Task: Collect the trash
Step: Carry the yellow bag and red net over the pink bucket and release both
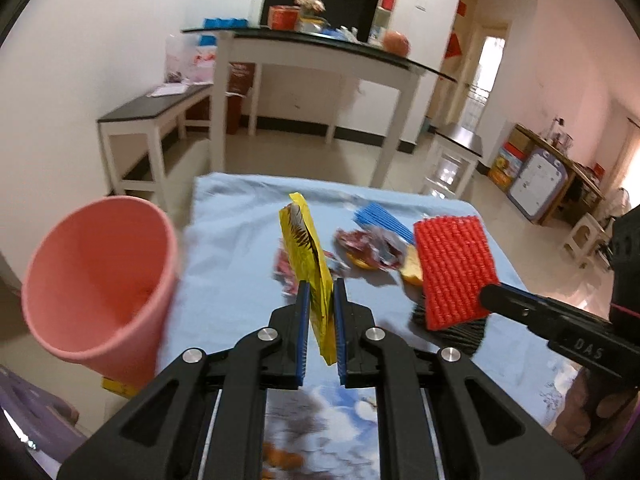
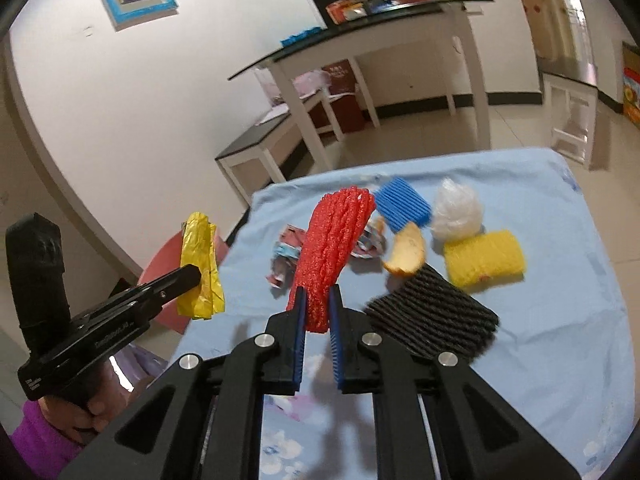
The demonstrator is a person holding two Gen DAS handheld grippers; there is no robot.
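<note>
My left gripper (image 1: pixel 320 285) is shut on a yellow wrapper (image 1: pixel 308 264), which stands up between its blue pads above the blue-clothed table (image 1: pixel 232 240). A pink bin (image 1: pixel 100 280) stands just left of it, off the table's edge. My right gripper (image 2: pixel 318 293) is shut on a red foam net (image 2: pixel 336 248), lifted off the cloth. In the right wrist view the left gripper (image 2: pixel 190 276) holds the yellow wrapper (image 2: pixel 200 264) in front of the pink bin (image 2: pixel 160 280), which is mostly hidden. The left wrist view shows the right gripper (image 1: pixel 490 298) pinching the red net (image 1: pixel 454 268).
On the cloth lie a blue foam net (image 2: pixel 404 204), a white plastic wad (image 2: pixel 456 210), a yellow foam net (image 2: pixel 484 260), a black foam net (image 2: pixel 432 312), a fruit peel (image 2: pixel 406 254) and crumpled wrappers (image 2: pixel 286 260). A white desk (image 1: pixel 320 64) and a low bench (image 1: pixel 148 116) stand beyond.
</note>
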